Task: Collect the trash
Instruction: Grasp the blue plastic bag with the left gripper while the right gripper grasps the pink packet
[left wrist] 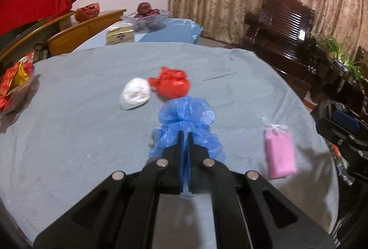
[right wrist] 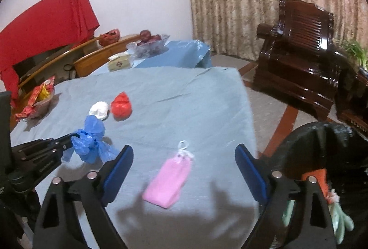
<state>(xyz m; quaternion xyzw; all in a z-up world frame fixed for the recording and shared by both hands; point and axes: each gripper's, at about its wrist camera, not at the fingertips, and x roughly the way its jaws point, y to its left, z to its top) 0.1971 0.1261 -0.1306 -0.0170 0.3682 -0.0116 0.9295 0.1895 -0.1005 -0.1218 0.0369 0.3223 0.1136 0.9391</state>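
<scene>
The left gripper (left wrist: pixel 184 145) is clenching the blue bag (left wrist: pixel 187 120), lifting it clear of the table (left wrist: pixel 69 134) for disposal. The right gripper (right wrist: pixel 184 171) is spreading released, framing the pink pouch (right wrist: pixel 170 180). The white bag (right wrist: pixel 99 110) and red bag (right wrist: pixel 120 107) are lying touching, farther out. The black bin (right wrist: pixel 322 145) beside the table is already holding orange and green items.

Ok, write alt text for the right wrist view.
The open right tongs hover over a pink pouch on a blue-grey tablecloth. At left, the left tongs pinch a blue plastic bag; a black bin stands at right.
</scene>
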